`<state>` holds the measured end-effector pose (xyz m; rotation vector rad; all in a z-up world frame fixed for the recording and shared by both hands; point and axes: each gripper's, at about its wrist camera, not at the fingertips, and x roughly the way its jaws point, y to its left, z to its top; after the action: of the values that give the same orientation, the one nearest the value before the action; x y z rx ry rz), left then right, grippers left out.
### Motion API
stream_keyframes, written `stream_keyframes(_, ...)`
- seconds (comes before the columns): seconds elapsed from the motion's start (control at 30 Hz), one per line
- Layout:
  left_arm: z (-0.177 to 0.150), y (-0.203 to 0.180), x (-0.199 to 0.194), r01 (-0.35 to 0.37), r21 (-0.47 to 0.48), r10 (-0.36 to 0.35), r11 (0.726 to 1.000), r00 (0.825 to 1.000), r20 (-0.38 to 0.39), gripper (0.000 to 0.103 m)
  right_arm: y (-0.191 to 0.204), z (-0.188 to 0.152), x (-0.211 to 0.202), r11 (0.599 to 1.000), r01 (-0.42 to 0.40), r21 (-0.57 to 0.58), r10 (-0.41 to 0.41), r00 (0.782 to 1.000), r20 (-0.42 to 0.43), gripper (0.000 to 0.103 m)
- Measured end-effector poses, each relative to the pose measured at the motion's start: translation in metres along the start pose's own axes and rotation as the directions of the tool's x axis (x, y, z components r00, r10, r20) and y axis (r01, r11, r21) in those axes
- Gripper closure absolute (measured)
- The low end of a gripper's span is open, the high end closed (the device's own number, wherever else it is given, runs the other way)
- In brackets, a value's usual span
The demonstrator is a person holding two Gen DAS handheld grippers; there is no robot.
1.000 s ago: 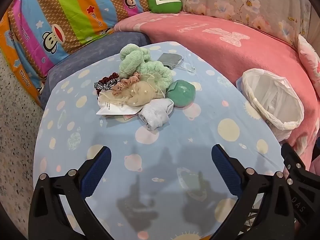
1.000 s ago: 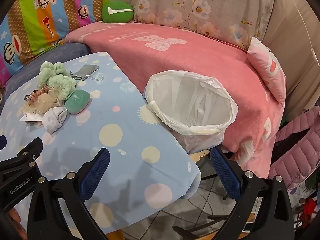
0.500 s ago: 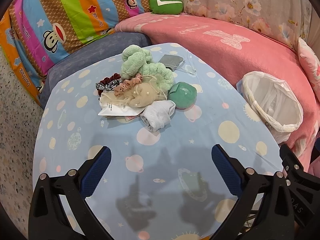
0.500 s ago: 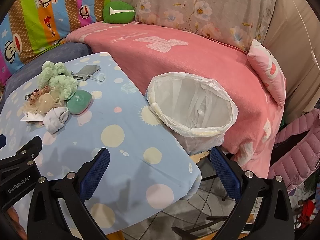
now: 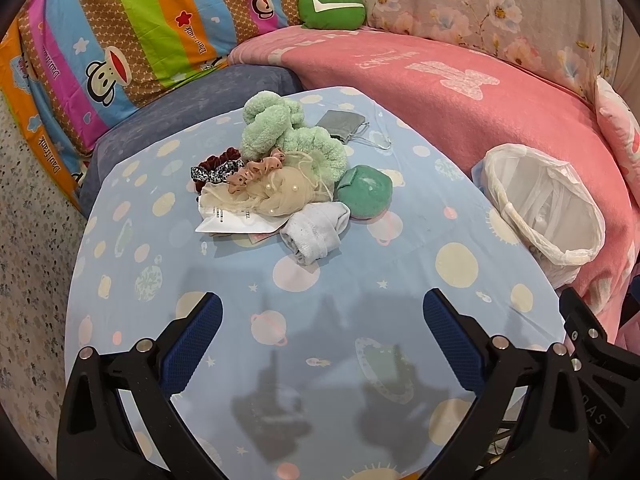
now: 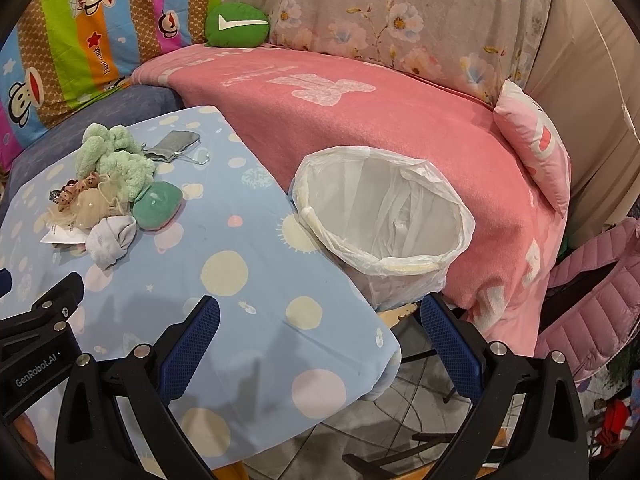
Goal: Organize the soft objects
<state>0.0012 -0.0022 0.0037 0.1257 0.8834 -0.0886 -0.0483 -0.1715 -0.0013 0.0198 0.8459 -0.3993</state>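
A heap of soft things lies mid-table: a fluffy mint scrunchie, a cream tulle scrunchie with pearls, a dark red scrunchie, a white sock, a green round sponge and a grey pouch. A white bag-lined basket stands at the table's right edge. My left gripper hovers open over the near table, short of the heap. My right gripper is open near the table's right corner, in front of the basket.
The table wears a light blue planet-print cloth. A pink blanket covers the sofa behind, with a striped monkey-print cover, a green cushion and a pink pillow. A pink padded jacket lies at the right.
Both views have drifted slightly: the heap and the basket sit a little lower and nearer in frame. Both grippers stay open; nothing was grasped.
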Motion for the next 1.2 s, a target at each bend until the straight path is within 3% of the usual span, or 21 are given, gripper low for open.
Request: stream_keyframes(1.2, 0.0014, -0.0036, -0.0035, 0.007, 0.004, -0.007, 1.000, 1.000, 0.012, 0.007, -0.0061, 0.0076, -0.0044, 1.000, 0.004, 0.005, -0.004, 1.000, 0.005, 0.007)
